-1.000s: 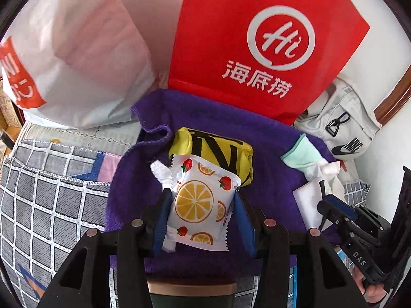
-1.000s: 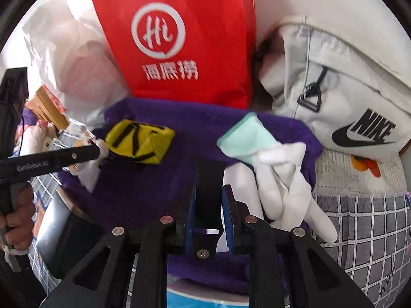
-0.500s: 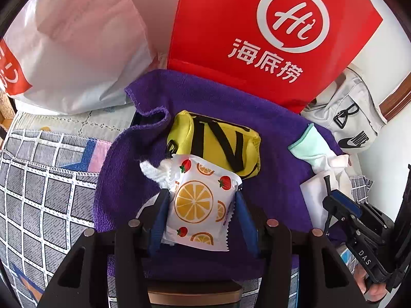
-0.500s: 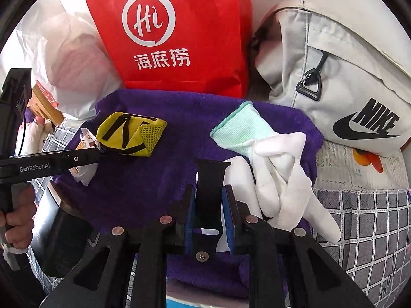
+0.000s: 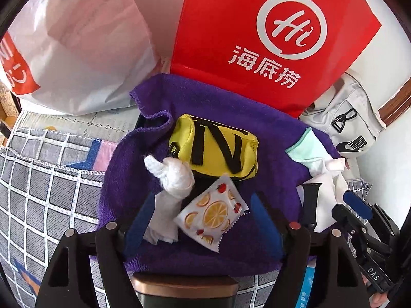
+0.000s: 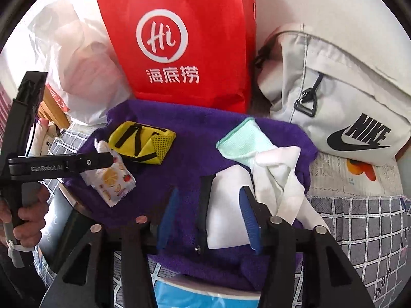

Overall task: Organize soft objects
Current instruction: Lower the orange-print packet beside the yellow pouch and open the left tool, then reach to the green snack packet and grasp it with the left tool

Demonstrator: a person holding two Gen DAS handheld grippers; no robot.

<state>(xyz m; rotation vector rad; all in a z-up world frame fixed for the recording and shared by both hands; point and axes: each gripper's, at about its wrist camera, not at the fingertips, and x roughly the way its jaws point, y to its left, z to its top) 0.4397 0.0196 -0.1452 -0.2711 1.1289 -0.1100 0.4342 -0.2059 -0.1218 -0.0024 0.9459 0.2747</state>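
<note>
A purple towel (image 5: 143,169) (image 6: 190,138) lies spread out. On it are a yellow pouch (image 5: 215,151) (image 6: 141,138), a fruit-print wipes packet (image 5: 213,215) (image 6: 110,179), a knotted white cloth (image 5: 174,177), a mint cloth with white gloves (image 6: 259,154) (image 5: 313,156), a black strap (image 6: 204,205) (image 5: 309,202) and a white sheet (image 6: 226,205). My left gripper (image 5: 203,220) is open, with the packet and white cloth lying loose between its fingers. My right gripper (image 6: 209,218) is open, with the strap and sheet between its fingers.
A red paper bag (image 5: 257,38) (image 6: 185,46) stands behind the towel. A white plastic bag (image 5: 77,51) is at the left, a grey Nike bag (image 6: 334,102) at the right. Checked bedding (image 5: 46,179) (image 6: 359,231) lies around.
Both grippers have opened. The left one let go of the fruit-print packet, which now lies tilted on the towel. The right one let go of the black strap.
</note>
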